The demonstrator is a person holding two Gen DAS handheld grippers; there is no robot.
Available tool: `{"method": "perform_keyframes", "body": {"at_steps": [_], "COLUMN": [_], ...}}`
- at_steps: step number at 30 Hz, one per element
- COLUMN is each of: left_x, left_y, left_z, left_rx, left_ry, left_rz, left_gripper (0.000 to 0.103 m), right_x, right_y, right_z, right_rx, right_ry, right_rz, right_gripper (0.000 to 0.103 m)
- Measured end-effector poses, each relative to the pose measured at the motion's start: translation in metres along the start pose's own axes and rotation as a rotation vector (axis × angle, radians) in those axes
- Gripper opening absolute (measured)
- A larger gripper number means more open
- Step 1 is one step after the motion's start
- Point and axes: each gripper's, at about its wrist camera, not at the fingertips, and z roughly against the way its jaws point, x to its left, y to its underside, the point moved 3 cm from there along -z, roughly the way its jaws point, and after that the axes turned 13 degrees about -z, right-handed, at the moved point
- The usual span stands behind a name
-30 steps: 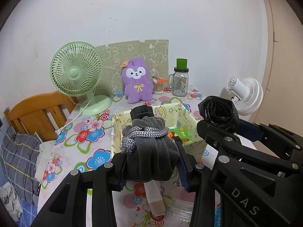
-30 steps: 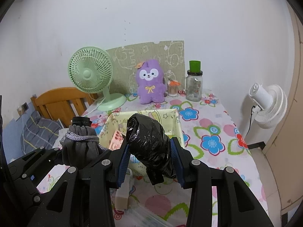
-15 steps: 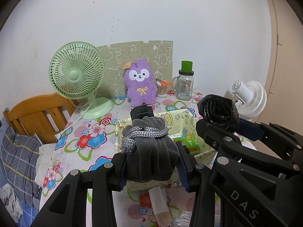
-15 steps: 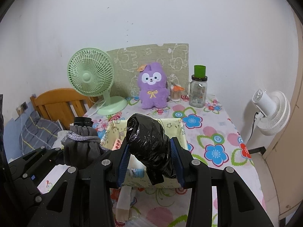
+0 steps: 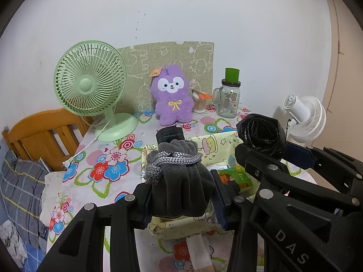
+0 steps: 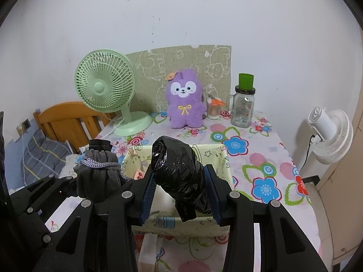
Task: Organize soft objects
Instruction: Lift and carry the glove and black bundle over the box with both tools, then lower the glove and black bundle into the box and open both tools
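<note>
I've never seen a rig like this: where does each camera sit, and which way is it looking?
Left wrist: rides behind the left tongs, looking forward over their grey drawstring pouch; right tongs alongside.
Right wrist: behind the right tongs, over their black plastic bundle.
Both share the yellow box, purple plush and green fan.

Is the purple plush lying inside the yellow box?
No, the plush stands on the table by the back wall, well behind the box.
</note>
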Motion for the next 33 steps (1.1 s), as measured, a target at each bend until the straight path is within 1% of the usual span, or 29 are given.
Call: {"method": "perform_keyframes", "body": {"at_steps": [11,17,22,25,26,27,29,30,31,32,33], "left_x": [0.005,0.005,0.006,0.008,0.009,0.009,0.010,0.010,0.010,0.009,0.008], "left_y": [-0.005,-0.004,-0.002,0.000,0.001,0.002,0.004,0.005,0.005,0.005,0.004], "left_z": [-0.030,-0.045,-0.056,-0.062,-0.065,-0.067,-0.071,-0.071,-0.071,-0.070,-0.069], "left_rx": [0.041,0.073,0.098,0.112,0.121,0.129,0.142,0.144,0.144,0.141,0.135], "left_ry": [0.009,0.016,0.026,0.016,0.015,0.016,0.015,0.016,0.019,0.018,0.013], "left_rz": [0.009,0.017,0.026,0.034,0.035,0.036,0.041,0.042,0.042,0.040,0.036], "left_gripper": [0.045,0.045,0.045,0.045,0.048,0.054,0.063,0.064,0.065,0.071,0.080], "right_x": [-0.001,-0.003,-0.005,-0.005,-0.005,-0.005,-0.006,-0.007,-0.007,-0.008,-0.009], "right_y": [-0.008,-0.008,-0.007,-0.005,-0.005,-0.005,-0.004,-0.003,-0.002,-0.001,-0.001], "right_z": [-0.031,-0.046,-0.058,-0.064,-0.065,-0.067,-0.071,-0.073,-0.075,-0.077,-0.079], "right_rx": [0.047,0.073,0.103,0.110,0.112,0.117,0.126,0.132,0.141,0.150,0.158], "right_ry": [-0.005,-0.004,-0.019,-0.023,-0.024,-0.026,-0.025,-0.022,-0.020,-0.016,-0.013], "right_rz": [-0.002,-0.002,-0.007,-0.006,-0.007,-0.008,-0.011,-0.010,-0.009,-0.007,-0.013], "right_gripper": [0.045,0.045,0.046,0.046,0.046,0.046,0.048,0.049,0.053,0.060,0.065]}}
